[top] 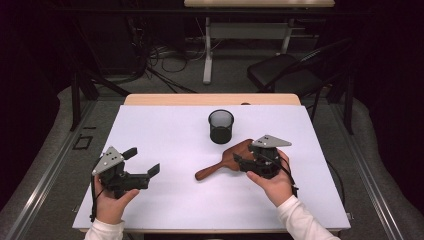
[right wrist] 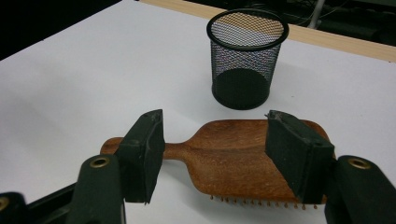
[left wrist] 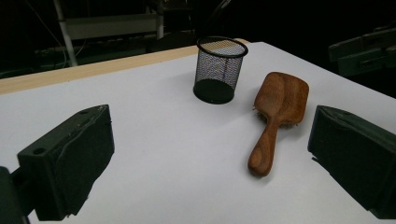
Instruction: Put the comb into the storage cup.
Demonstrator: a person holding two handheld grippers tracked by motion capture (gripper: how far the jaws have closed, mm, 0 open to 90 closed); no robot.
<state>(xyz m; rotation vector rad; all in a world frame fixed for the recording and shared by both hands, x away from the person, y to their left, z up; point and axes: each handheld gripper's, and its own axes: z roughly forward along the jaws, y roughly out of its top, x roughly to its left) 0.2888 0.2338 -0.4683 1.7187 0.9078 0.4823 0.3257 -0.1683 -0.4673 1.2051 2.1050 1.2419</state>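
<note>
A: Where's the hairbrush point(right wrist: 243, 161)?
B: Bristles down, just in front of the cup point(right wrist: 246, 58). Right gripper point(right wrist: 219, 154) jaws apart, straddling its head, lined up for a grab. Left gripper point(left wrist: 210, 161) is open, idle.

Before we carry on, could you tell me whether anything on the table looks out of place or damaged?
Nothing stands out. The wooden hairbrush lies flat, bristles down, undamaged, beside the upright mesh cup, which is empty. The right gripper has its jaws on either side of the brush, not yet pressing on it.
</note>
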